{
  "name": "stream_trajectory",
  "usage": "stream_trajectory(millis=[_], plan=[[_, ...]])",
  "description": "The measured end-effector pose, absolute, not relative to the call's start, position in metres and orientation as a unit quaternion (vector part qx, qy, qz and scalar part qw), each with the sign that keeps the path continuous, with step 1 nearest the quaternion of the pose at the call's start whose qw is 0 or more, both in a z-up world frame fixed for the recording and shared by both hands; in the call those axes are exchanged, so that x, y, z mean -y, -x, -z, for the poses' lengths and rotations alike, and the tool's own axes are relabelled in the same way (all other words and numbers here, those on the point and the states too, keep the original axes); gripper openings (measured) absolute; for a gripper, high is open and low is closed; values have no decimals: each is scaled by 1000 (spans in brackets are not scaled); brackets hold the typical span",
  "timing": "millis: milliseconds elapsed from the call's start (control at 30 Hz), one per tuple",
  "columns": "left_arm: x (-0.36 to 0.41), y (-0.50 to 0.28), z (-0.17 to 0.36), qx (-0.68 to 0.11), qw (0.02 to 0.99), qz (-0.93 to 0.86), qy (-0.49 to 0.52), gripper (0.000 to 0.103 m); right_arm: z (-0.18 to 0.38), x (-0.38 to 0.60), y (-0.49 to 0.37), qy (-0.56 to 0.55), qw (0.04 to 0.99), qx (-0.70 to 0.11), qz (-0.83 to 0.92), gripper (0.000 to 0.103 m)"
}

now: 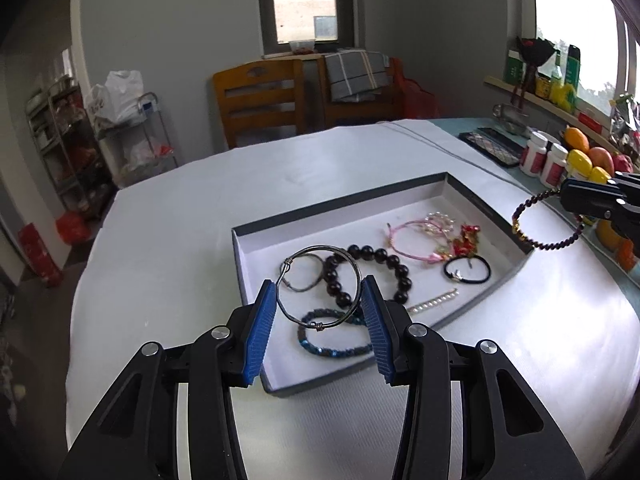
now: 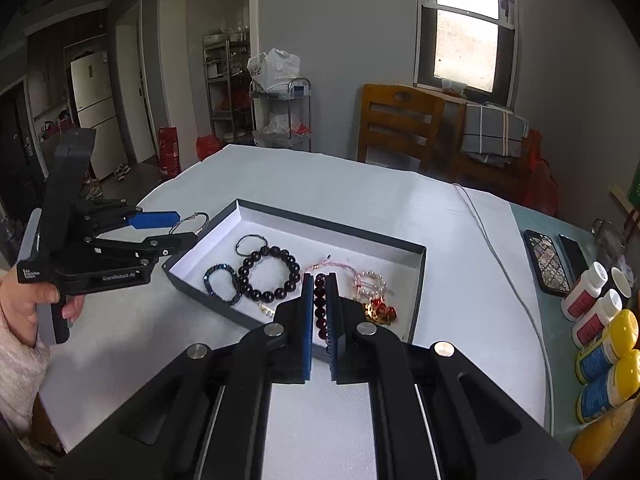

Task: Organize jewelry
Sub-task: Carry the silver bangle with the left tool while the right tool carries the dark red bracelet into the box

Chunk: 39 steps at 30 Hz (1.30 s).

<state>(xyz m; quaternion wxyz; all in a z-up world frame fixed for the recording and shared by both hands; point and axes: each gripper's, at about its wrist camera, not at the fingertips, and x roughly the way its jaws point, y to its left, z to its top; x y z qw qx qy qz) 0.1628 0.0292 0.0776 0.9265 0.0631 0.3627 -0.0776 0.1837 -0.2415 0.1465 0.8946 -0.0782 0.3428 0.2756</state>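
Observation:
A grey box (image 1: 460,188) with a white floor lies on the white table. It holds a black bead bracelet (image 1: 384,258), a blue woven bracelet (image 1: 320,346), a thin hoop, a pink cord bracelet (image 1: 408,232), a black hair tie (image 1: 468,270) and a pearl strip. My left gripper (image 1: 320,292) holds a silver wire bangle (image 1: 296,258) across its blue pads above the box's near left part. My right gripper (image 2: 319,280) is shut on a dark red bead bracelet (image 2: 320,300) above the box (image 2: 420,280); the bracelet hangs over the box's right edge in the left wrist view (image 1: 552,222).
Phones (image 2: 546,260), pill bottles (image 2: 584,292) and yellow-capped bottles (image 2: 608,344) stand at the table's right side, with fruit (image 1: 576,140) behind. Wooden chairs (image 1: 260,100) stand beyond the far edge. A shelf rack (image 2: 228,88) is at the back left.

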Motion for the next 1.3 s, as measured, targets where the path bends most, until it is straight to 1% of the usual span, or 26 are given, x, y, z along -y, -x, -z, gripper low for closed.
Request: stream_trajectory(millis=[267, 567, 867, 1033, 1300], plan=[[-33, -215, -58, -380, 923, 44, -36, 46, -126, 231, -249, 6, 904, -353, -239, 6], [-33, -237, -37, -412, 910, 18, -39, 46, -95, 214, -292, -20, 899, -381, -216, 6], [-36, -240, -25, -419, 906, 22, -47, 46, -90, 169, -295, -9, 877, -388, -283, 6], [-36, -244, -20, -427, 903, 21, -52, 46, -71, 158, -306, 6, 870, -414, -269, 6], [-30, -247, -15, -431, 900, 31, -61, 46, -46, 171, -317, 20, 861, -453, -229, 6]])
